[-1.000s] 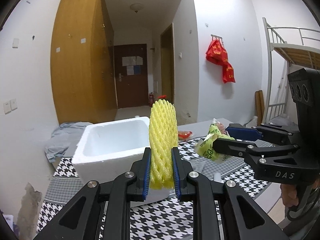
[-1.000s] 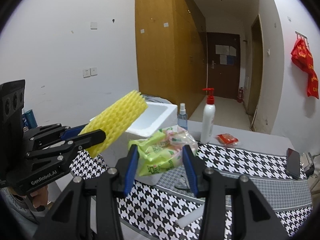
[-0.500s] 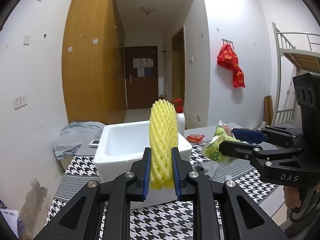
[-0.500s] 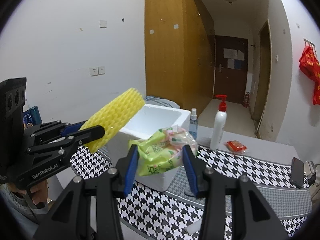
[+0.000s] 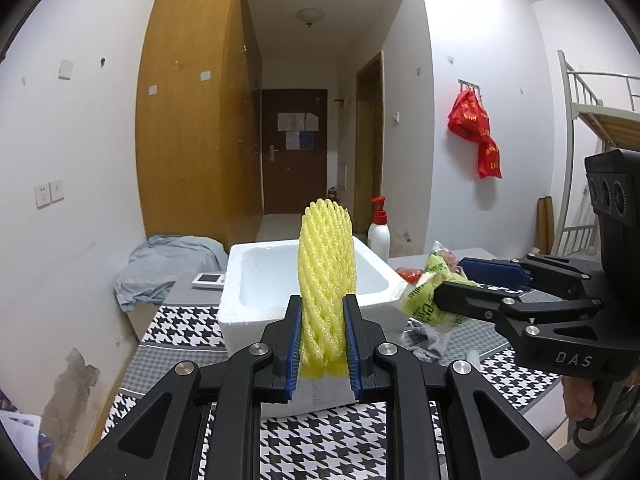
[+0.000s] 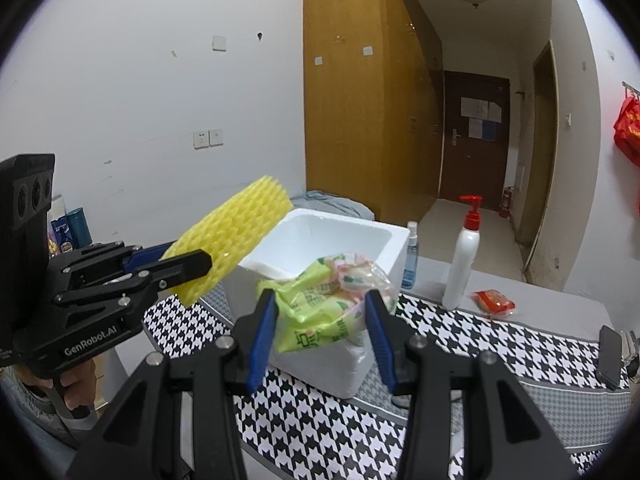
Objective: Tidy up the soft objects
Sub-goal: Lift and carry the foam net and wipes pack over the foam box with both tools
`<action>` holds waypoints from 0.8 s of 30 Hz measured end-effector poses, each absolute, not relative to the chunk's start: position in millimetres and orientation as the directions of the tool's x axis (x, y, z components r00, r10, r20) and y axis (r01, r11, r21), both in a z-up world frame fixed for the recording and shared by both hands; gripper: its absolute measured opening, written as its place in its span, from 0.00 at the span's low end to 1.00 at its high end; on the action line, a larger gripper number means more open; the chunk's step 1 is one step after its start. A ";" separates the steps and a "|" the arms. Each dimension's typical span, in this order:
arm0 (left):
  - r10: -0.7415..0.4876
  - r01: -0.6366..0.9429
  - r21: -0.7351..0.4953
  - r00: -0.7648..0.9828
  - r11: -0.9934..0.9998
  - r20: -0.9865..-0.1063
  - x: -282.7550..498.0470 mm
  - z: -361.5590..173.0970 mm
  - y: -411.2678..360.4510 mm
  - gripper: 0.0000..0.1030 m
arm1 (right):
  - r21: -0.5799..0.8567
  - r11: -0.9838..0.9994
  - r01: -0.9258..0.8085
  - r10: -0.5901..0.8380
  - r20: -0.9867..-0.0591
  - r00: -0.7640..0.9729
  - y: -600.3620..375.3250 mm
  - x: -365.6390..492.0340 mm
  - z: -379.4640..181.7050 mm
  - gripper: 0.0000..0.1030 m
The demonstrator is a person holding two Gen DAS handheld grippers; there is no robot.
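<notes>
My left gripper [image 5: 322, 340] is shut on a yellow foam net sleeve [image 5: 326, 272] that stands upright between the pads, in front of a white foam box [image 5: 256, 280]. The sleeve also shows in the right wrist view [image 6: 236, 236], left of the box [image 6: 360, 368]. My right gripper [image 6: 322, 344] is shut on a green snack bag [image 6: 328, 312], held above the box's near rim. The bag also shows in the left wrist view [image 5: 430, 298], right of the box.
The box stands on a houndstooth cloth [image 6: 460, 344]. A white pump bottle [image 6: 462, 268], a small spray bottle [image 6: 410, 256], a red packet [image 6: 494, 302] and a phone [image 6: 610, 356] lie behind and right. A grey sock [image 5: 424, 340] lies by the box.
Both grippers have risen and tilted up with their loads, so the box sits lower and farther in view. The holds are unchanged.
</notes>
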State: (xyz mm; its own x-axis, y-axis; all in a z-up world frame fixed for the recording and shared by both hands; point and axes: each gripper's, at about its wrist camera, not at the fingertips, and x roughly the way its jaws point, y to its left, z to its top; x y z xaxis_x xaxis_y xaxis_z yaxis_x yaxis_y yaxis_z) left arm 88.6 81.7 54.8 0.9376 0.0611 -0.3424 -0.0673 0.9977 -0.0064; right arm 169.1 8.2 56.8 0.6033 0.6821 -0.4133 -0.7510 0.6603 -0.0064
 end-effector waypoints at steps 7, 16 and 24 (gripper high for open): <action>0.062 -0.069 -0.009 0.937 0.998 -0.343 93.0 56.2 88.3 0.20 | -0.002 0.663 -0.748 0.682 -0.410 0.606 15.5 174.5 58.6 0.48; 0.062 -0.070 -0.010 0.936 0.998 -0.346 104.7 59.1 96.8 0.20 | -0.003 0.680 -0.733 0.668 -0.411 0.621 21.2 181.8 62.0 0.48; 0.062 -0.071 -0.012 0.936 0.997 -0.346 114.3 60.9 101.7 0.20 | 0.005 0.685 -0.728 0.665 -0.413 0.623 26.2 191.3 66.6 0.48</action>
State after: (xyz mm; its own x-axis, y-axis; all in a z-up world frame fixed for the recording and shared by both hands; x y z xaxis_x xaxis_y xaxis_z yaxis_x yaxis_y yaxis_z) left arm 114.3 101.7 60.9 0.9362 0.0621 -0.3459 -0.0706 0.9974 -0.0118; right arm 191.3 26.2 66.6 0.6226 0.6646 -0.4131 -0.7283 0.6853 0.0049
